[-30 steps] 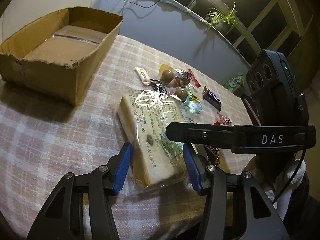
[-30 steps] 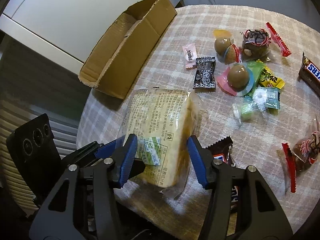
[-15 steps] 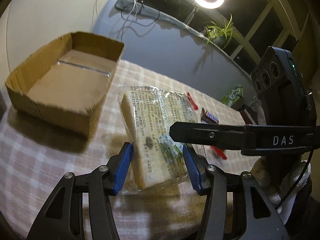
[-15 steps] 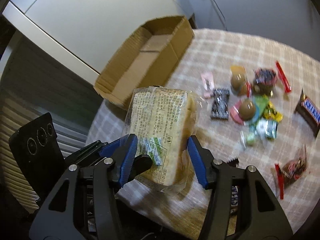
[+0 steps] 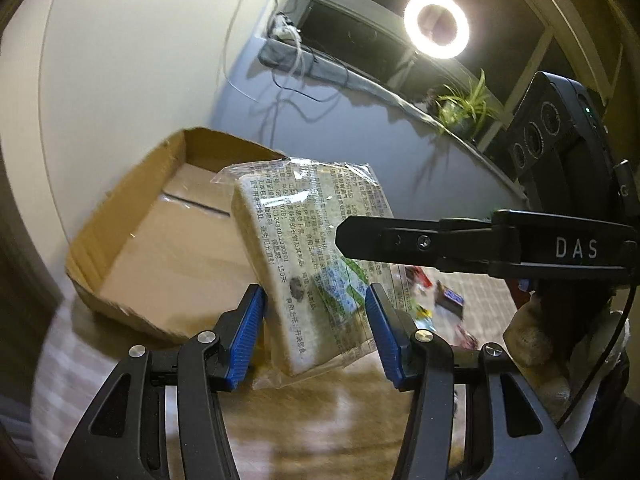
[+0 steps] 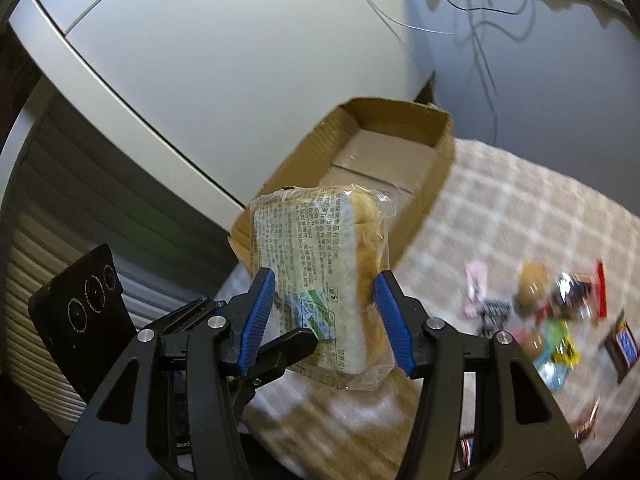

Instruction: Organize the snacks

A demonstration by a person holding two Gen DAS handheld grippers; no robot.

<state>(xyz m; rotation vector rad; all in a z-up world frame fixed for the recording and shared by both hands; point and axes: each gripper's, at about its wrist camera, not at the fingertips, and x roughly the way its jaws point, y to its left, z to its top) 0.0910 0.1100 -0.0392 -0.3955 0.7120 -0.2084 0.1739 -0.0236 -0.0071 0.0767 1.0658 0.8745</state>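
Observation:
A bread loaf in a clear printed bag (image 5: pixel 308 256) hangs in the air between both grippers. My left gripper (image 5: pixel 314 326) and my right gripper (image 6: pixel 324 316) are each shut on its lower end, from opposite sides. The loaf (image 6: pixel 320 256) is tilted up, near the open cardboard box (image 5: pixel 160 236), which also shows in the right wrist view (image 6: pixel 384 148) and looks empty. Small wrapped candies (image 6: pixel 560 312) lie on the checked tablecloth (image 6: pixel 520 216) to the right.
A chocolate bar (image 6: pixel 624 348) lies at the table's right edge. The right gripper's black body (image 5: pixel 520 244) crosses the left wrist view. A ring light (image 5: pixel 436 26), a plant (image 5: pixel 464 104) and cables sit on the ledge behind. A white wall stands behind the box.
Both grippers have lifted the bread off the table and carried it up and toward the cardboard box. The candies have stayed on the cloth.

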